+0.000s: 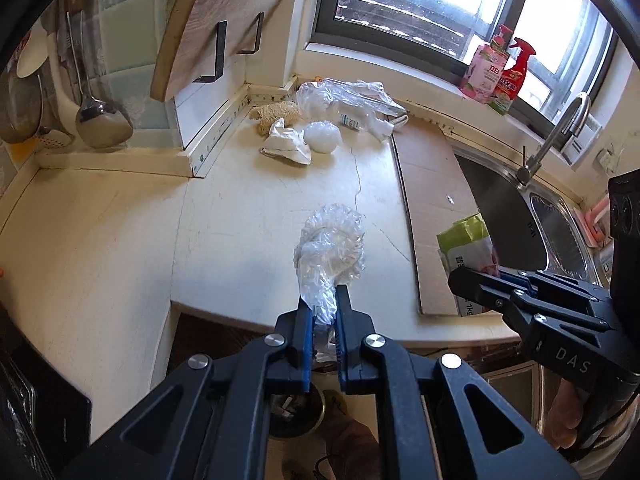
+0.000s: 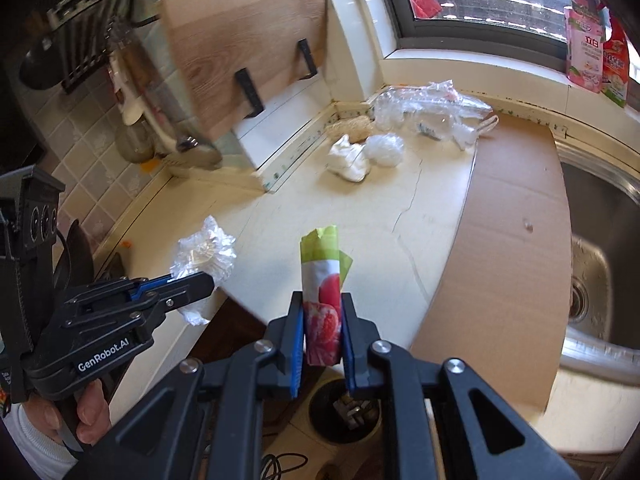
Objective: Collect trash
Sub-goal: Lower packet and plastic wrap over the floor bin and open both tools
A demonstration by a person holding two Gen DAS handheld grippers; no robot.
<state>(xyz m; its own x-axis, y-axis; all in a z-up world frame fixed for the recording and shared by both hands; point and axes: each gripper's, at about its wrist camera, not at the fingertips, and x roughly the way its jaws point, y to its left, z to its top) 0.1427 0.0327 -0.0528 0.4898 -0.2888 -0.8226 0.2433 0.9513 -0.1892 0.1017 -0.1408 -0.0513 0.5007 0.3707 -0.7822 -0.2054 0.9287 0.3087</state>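
**Both claws loaded at the counter's front edge**

Left wrist view: my left claw (image 1: 323, 300) is clamped narrow on a crumpled clear plastic wrap (image 1: 330, 248), which sticks up and forward from between the blue pads over the cream counter (image 1: 248, 216). To the right of this claw I see my right claw (image 1: 460, 280) gripping a green-topped packet (image 1: 466, 240), over the cardboard sheet (image 1: 432, 184). Well ahead of the fingertips lie a white crumpled paper (image 1: 288, 142), a white wad (image 1: 322, 136) touching it, and loose clear bags (image 1: 348, 100). Below the claw, on the floor, sits a round bin (image 1: 296, 412).

Right wrist view: my right claw (image 2: 323, 300) pinches the packet (image 2: 324, 292) upright between its pads, red fruit print showing. My left claw (image 2: 204, 280) is off to the left, the plastic wrap (image 2: 204, 252) bunched in its tips. The bin (image 2: 348, 412) shows directly beneath the jaws.
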